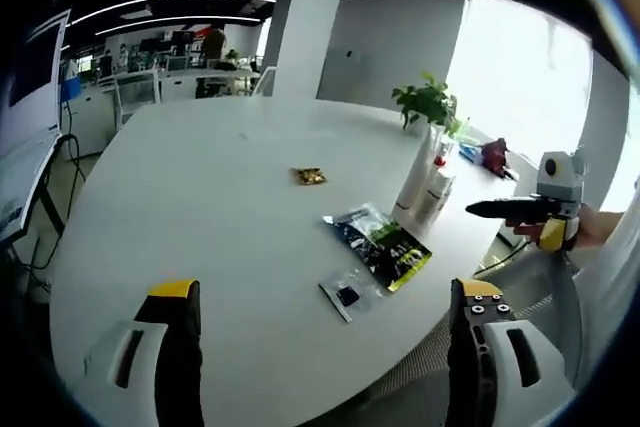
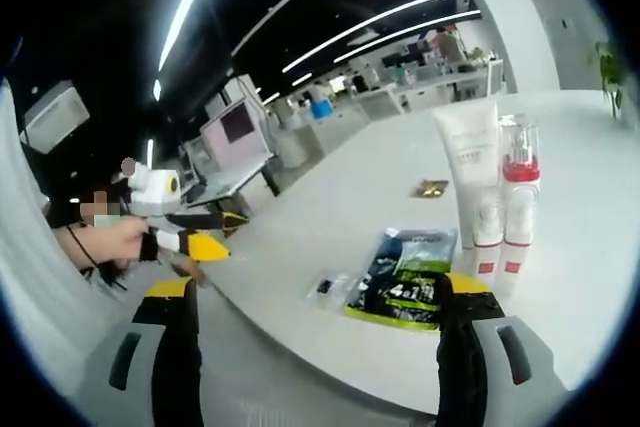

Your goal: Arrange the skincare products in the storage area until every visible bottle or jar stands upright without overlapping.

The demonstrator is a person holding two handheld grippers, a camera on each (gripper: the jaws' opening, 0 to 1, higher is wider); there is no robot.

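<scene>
**Both tools held back and empty, products already standing by the far edge**

The left tool (image 1: 318,347) hangs above the near rim of the round white tabletop (image 1: 200,197), its jaws spread wide with nothing between them. The right tool (image 2: 315,342) is likewise spread and empty — it sits off the tabletop's edge, looking in across the surface. Neither touches anything, which reads as a pause to survey before a reach.

The task's things stand together: a tall white tube (image 2: 470,182) resting on its cap, a clear bottle with a red band (image 2: 518,202) just beside it, both upright and close enough that they may be touching — I cannot tell. In the left gripper view the same pair shows as pale bottles (image 1: 425,187) near the potted plant (image 1: 428,102), toward the tabletop's right side. Standing on their flat ends near the plant, they appear parked out of the way of the open middle.

Lying flat nearer the tools is a dark sachet with green print (image 2: 405,282), and just beside it a small clear packet (image 2: 330,290) holding something dark. A small gold wrapper (image 1: 309,176) lies alone, well apart, toward the centre. These flat packs cannot stand, so my judgement is that they are either clutter or still to be tidied; the upright pair looks close to the requested state, and any next reach would need care not to knock them.
</scene>
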